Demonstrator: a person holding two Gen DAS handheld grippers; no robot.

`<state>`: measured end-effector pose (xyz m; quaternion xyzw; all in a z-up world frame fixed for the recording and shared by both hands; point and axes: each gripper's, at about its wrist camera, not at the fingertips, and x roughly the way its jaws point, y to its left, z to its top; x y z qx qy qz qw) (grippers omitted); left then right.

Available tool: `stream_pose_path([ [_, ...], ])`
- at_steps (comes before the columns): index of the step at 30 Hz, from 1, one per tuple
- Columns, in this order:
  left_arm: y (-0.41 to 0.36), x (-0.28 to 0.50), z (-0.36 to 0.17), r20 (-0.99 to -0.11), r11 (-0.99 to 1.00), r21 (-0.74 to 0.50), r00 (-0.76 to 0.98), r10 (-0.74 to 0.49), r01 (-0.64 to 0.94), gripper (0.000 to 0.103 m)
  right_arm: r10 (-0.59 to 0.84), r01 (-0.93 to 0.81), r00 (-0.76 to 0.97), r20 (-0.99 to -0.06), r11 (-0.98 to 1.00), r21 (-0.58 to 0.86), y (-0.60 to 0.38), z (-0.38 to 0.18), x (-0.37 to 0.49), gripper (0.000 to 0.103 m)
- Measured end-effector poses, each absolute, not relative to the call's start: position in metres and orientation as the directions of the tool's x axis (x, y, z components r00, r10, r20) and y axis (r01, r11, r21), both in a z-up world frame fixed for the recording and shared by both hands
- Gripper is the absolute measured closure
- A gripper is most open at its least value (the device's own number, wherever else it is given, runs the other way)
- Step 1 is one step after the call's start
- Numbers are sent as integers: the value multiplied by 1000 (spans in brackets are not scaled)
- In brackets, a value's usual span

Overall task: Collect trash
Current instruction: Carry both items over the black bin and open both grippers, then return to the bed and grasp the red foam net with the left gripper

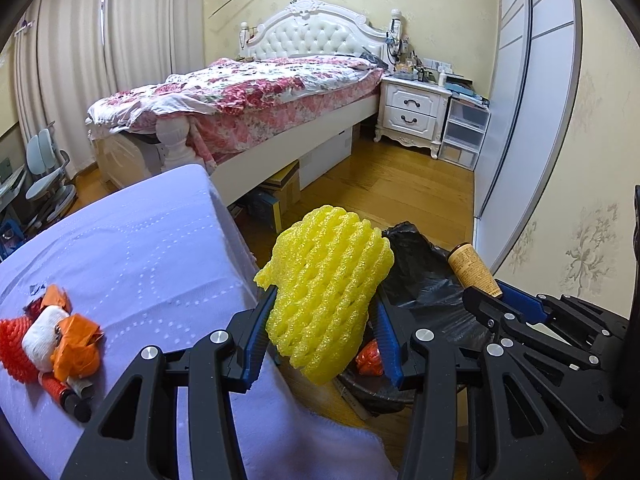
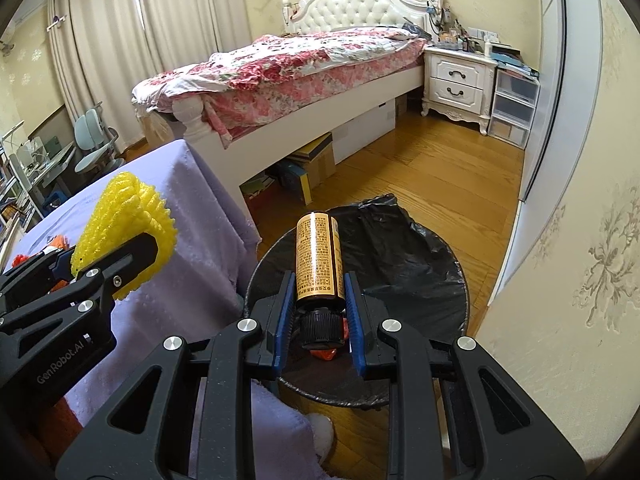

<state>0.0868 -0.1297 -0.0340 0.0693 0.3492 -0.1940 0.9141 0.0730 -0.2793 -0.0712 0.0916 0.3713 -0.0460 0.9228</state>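
My left gripper (image 1: 324,312) is shut on a yellow foam fruit net (image 1: 328,292), held beside the table's edge, near the bin. The net also shows in the right wrist view (image 2: 128,224). My right gripper (image 2: 318,292) is shut on a brown bottle with a black cap (image 2: 318,258), held over the bin lined with a black bag (image 2: 400,264). The bottle also shows in the left wrist view (image 1: 474,270). A red scrap (image 1: 370,358) lies inside the bin. More trash (image 1: 52,336), orange, white and red pieces, lies on the purple tablecloth (image 1: 140,248).
A bed with a floral quilt (image 1: 260,96) stands behind, with boxes (image 1: 280,196) under it. A white nightstand (image 1: 412,112) and plastic drawers (image 1: 464,132) stand at the back right. A wall (image 2: 580,240) is close on the right. Wooden floor (image 2: 440,176) lies between.
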Motion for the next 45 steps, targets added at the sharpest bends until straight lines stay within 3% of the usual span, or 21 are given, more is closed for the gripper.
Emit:
stream_pose_path([
  [15,-168,109,-49,-700,898,9,644,-308,440,54,-40,205,696,-717,968,145,-308,-84,92,79],
  [18,-167,114,-52,-716,905,4,632,-295,426,45,-56,221,689,-723,966,137,-310,-87,95,72],
  [19,-165,114,-52,-714,908,-2,635,-295,419,40,-57,226,687,-724,964,138,-311,-87,95,66],
  [21,-161,113,-49,-705,916,-7,647,-289,401,27,-73,240,689,-722,962,132,-312,-87,94,63],
  [26,-155,110,-47,-704,924,-11,653,-279,383,22,-89,254,694,-714,959,128,-312,-84,87,55],
  [37,-132,102,-38,-697,937,-27,665,-268,349,22,-96,250,709,-698,961,122,-299,-70,70,46],
  [45,-78,90,-26,-681,969,-12,708,-189,247,22,-48,181,728,-684,976,125,-265,-58,67,40],
])
